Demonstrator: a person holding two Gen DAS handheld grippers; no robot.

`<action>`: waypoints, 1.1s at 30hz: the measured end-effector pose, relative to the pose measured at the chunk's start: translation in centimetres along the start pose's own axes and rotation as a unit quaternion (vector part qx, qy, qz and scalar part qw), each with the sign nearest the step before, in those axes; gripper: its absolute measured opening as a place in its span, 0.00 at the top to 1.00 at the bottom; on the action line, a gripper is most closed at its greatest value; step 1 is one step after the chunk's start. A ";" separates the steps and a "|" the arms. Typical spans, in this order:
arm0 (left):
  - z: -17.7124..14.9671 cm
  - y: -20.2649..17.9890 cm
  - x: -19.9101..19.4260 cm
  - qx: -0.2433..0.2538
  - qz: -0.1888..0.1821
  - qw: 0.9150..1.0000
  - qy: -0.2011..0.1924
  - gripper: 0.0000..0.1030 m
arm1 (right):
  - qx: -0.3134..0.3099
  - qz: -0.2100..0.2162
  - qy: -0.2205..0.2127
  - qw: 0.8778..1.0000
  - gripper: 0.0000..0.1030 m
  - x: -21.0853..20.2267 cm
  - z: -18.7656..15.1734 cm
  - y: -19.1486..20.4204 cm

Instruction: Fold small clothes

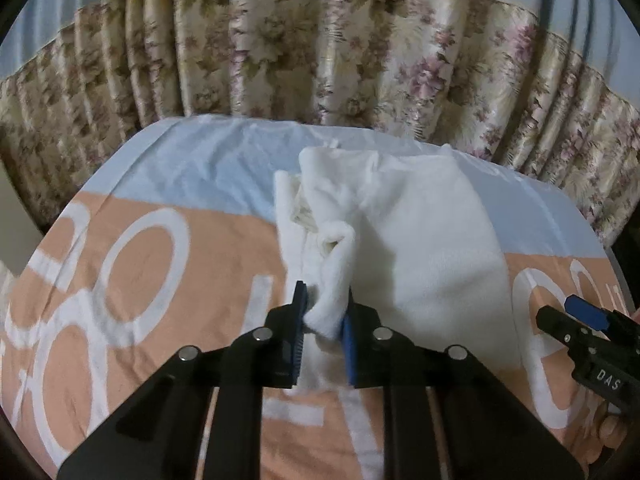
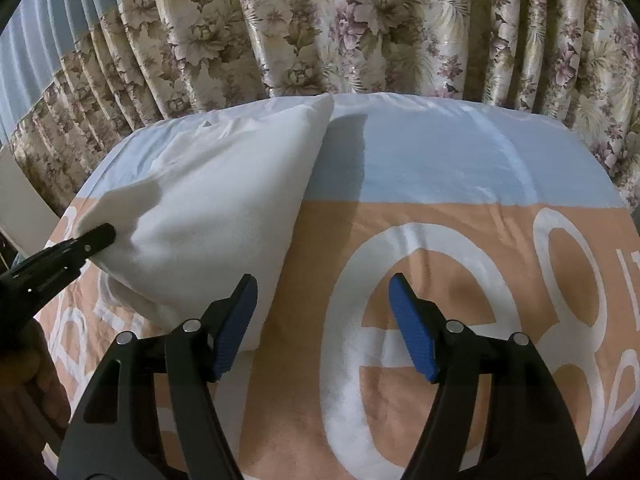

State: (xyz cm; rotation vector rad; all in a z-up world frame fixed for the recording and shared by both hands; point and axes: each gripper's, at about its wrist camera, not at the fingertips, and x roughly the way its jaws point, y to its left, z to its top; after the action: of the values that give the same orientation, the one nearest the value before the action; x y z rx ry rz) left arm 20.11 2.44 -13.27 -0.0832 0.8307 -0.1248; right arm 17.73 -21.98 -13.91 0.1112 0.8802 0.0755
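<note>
The soft white fleecy garment (image 1: 420,240) lies on the peach-and-blue printed bedsheet (image 1: 160,184), a bunched fold of it clamped between the blue pads of the left gripper (image 1: 325,320) and the rest spreading ahead and right of those fingers. It looks light, limp and easily dragged, so a pinch at a corner or hem seems best. The right gripper (image 2: 324,320) hovers with fingers spread and grasping nothing, its left finger just beside the garment's right edge, with bare sheet ahead up to the floral pleated curtain (image 2: 360,20).
</note>
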 end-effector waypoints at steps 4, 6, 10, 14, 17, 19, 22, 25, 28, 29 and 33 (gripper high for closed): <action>-2.2 1.8 2.2 -0.026 0.018 0.999 0.044 0.76 | -0.008 -0.001 0.002 1.000 0.32 0.1 0.2 0.3; -2.6 1.9 2.0 -0.017 0.028 0.999 0.030 0.66 | -0.012 -0.003 0.007 1.000 0.32 0.5 0.1 0.5; -3.6 2.0 1.3 -0.018 0.038 0.999 0.018 0.56 | -0.015 -0.003 0.017 1.000 0.32 1.1 -0.3 0.6; -3.7 2.5 -0.1 -0.023 0.040 0.999 0.006 0.39 | -0.014 -0.003 0.019 1.000 0.31 1.4 -0.5 0.6; -1.9 2.1 -2.1 -0.014 0.044 0.999 -0.030 0.34 | -0.013 -0.005 0.018 1.000 0.29 1.5 -0.4 0.3; -0.5 1.6 -3.5 0.000 0.037 0.998 -0.054 0.29 | -0.009 -0.006 0.017 1.000 0.29 1.6 -0.2 -0.1; 2.1 1.1 -4.4 0.015 0.030 0.996 -0.082 0.26 | -0.003 -0.007 0.014 1.000 0.28 1.6 -0.1 -0.4; 4.6 0.6 -3.2 0.027 0.022 0.996 -0.081 0.23 | -0.001 -0.007 0.013 1.000 0.27 1.7 0.1 -0.6; 6.8 0.0 0.0 0.051 0.025 0.997 -0.055 0.23 | -0.001 -0.010 0.014 1.000 0.27 1.9 0.2 -0.7; 7.0 -0.2 0.7 0.056 0.028 0.997 -0.049 0.23 | -0.001 -0.011 0.014 1.000 0.26 2.0 0.3 -0.8; 7.6 -0.4 4.5 0.068 0.047 0.996 -0.029 0.23 | -0.017 -0.020 0.008 1.000 0.24 2.2 1.1 -0.6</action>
State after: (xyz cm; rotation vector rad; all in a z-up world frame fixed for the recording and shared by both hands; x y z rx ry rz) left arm 28.72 1.62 -11.35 0.0793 0.7654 -0.0900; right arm 20.00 -22.39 -14.97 0.0605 0.8972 0.0539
